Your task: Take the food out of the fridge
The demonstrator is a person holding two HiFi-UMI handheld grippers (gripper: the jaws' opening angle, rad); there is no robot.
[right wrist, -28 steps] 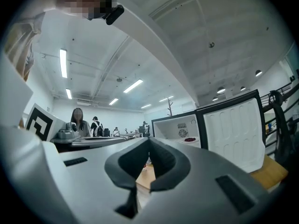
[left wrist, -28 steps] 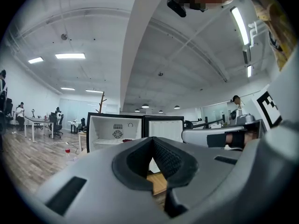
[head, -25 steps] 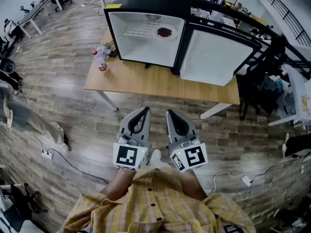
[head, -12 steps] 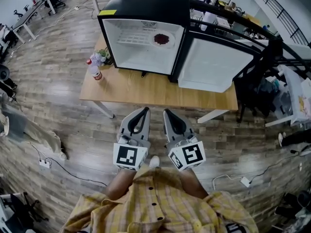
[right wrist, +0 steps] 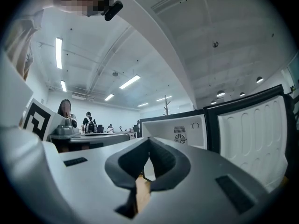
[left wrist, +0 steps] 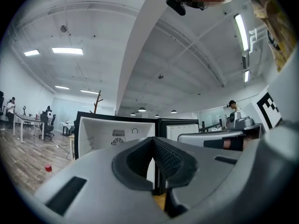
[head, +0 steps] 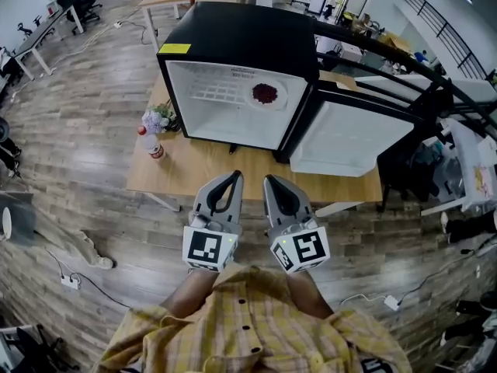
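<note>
A black mini fridge (head: 241,45) stands on a wooden table (head: 233,169), its door (head: 349,134) swung open to the right. On the wire shelf inside sits a white plate of dark red food (head: 265,94). My left gripper (head: 232,179) and right gripper (head: 272,183) are held side by side at the table's near edge, both pointing at the fridge, both shut and empty. The fridge's white interior (left wrist: 112,136) shows ahead in the left gripper view, and the fridge interior (right wrist: 180,132) with its door (right wrist: 250,134) in the right gripper view.
A red-capped bottle (head: 153,144) and a small bunch of flowers (head: 158,119) stand on the table left of the fridge. Black railings and chairs (head: 419,123) crowd the right side. Cables and a power strip (head: 71,282) lie on the wooden floor at left.
Both grippers and the person have moved toward the table; the fridge now looks nearer and the gripper tips reach the table's front edge. Both stay shut.
</note>
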